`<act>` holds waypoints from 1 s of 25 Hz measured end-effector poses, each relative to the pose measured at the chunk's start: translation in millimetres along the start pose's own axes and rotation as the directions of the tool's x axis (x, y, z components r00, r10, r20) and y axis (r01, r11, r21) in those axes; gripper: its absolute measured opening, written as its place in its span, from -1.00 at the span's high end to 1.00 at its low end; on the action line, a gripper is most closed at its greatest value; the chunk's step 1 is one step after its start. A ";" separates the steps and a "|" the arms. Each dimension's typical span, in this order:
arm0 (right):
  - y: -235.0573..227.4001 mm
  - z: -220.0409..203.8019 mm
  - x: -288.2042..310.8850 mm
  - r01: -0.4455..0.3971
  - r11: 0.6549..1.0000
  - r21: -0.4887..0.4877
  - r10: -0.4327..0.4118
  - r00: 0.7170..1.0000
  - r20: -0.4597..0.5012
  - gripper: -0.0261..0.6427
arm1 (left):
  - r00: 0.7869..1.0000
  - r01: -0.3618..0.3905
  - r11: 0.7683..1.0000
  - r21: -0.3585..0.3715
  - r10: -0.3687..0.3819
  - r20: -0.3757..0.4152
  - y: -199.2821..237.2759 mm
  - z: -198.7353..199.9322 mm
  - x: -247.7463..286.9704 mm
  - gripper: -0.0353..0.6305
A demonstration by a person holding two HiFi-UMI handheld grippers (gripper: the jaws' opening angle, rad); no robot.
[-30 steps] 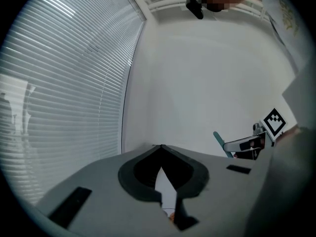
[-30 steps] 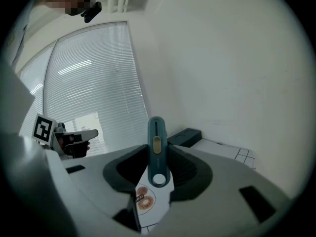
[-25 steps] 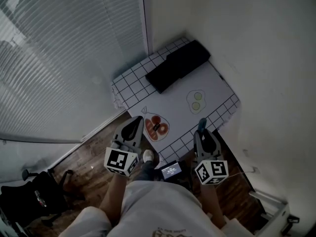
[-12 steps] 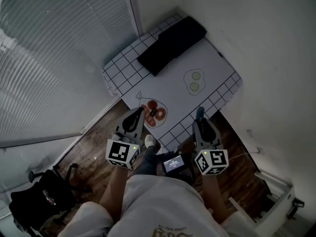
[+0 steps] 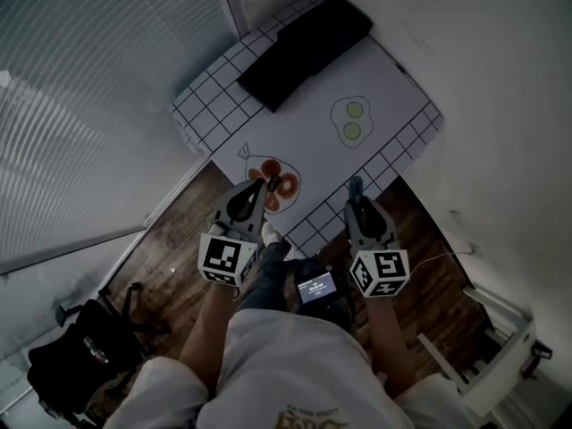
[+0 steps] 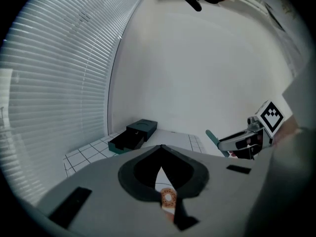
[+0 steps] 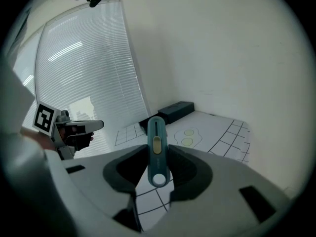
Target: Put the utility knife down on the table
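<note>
Utility knife (image 7: 157, 149) in R gripper (image 5: 359, 208)

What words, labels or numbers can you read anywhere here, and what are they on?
No text reads clearly.
Small screen: lit lines, too small to read.
Shirt print: cut off and blurred.
Marker cubes: black-and-white patterns only, no words.

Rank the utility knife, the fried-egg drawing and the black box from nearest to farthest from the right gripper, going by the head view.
1. utility knife: held in the fingers of the right gripper, sticking out ahead.
2. fried-egg drawing: printed on the table, straight ahead of the knife.
3. black box: farthest, at the far side, off to the left.
</note>
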State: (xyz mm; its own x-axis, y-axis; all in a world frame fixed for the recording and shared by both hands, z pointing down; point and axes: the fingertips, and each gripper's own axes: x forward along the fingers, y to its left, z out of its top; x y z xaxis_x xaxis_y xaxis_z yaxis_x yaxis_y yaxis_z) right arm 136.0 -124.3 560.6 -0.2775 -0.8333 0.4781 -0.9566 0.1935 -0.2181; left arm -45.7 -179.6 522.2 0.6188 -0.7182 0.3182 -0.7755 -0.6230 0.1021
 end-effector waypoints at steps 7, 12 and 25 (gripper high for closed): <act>1.9 -30.3 16.9 -0.012 1.000 -0.024 0.010 0.998 -0.067 0.51 | 0.998 0.026 1.000 -0.018 -0.027 -0.061 -3.8 -38.6 11.1 0.87; 3.9 -52.9 31.4 -0.029 0.996 -0.087 0.018 0.992 -0.129 0.51 | 0.994 0.052 0.999 -0.014 -0.053 -0.099 -7.6 -61.7 17.6 0.87; -2.2 -93.5 55.4 -0.034 0.983 -0.181 -0.014 0.965 -0.260 0.51 | 0.985 0.091 0.996 -0.016 -0.092 -0.148 -10.3 -94.0 31.7 0.87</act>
State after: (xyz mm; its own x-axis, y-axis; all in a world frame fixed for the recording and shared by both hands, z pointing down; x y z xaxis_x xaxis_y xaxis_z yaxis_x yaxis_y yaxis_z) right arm 114.4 -122.5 667.1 -0.2777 -0.6724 0.6861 -0.9468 0.3125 -0.0770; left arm -29.8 -166.8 619.8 0.6626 -0.6040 0.4430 -0.7179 -0.6808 0.1456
